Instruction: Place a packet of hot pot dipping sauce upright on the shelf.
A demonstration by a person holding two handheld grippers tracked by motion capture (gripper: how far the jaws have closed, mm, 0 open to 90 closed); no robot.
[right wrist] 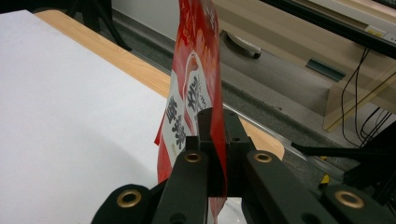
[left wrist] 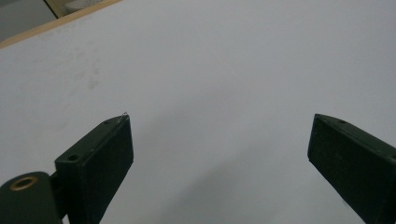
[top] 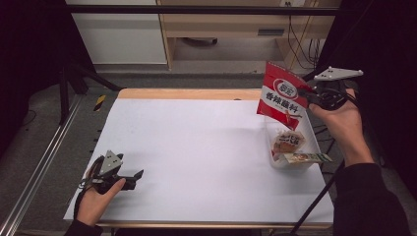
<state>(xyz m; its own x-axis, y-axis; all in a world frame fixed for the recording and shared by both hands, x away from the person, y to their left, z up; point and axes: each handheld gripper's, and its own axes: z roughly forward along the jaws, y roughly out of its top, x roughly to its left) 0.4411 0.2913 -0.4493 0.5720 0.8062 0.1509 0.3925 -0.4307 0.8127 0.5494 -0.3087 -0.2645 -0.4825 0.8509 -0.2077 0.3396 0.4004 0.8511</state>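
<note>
While the left tool (top: pixel 129 178) is resting spread near the worktop's (top: pixel 196 147) left front corner, the right tool (top: pixel 306 94) is pinching a red seasoning packet (top: pixel 281 96) above the clear container (top: pixel 292 160) at its right edge.

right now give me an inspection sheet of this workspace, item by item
surface: white table top with a wooden far edge, a few faint smudges
job's things: red sauce packet held in the air over a clear tub at the right edge; two more packets lie in the tub
clutter: nothing seen
grippers: right gripper shut on the red sauce packet's edge; left gripper open, resting low on the table, nothing between its jaws
cables: loose wires hanging by the shelf behind
surroundings: wooden shelf unit, metal rail at left, dark curtains
</note>
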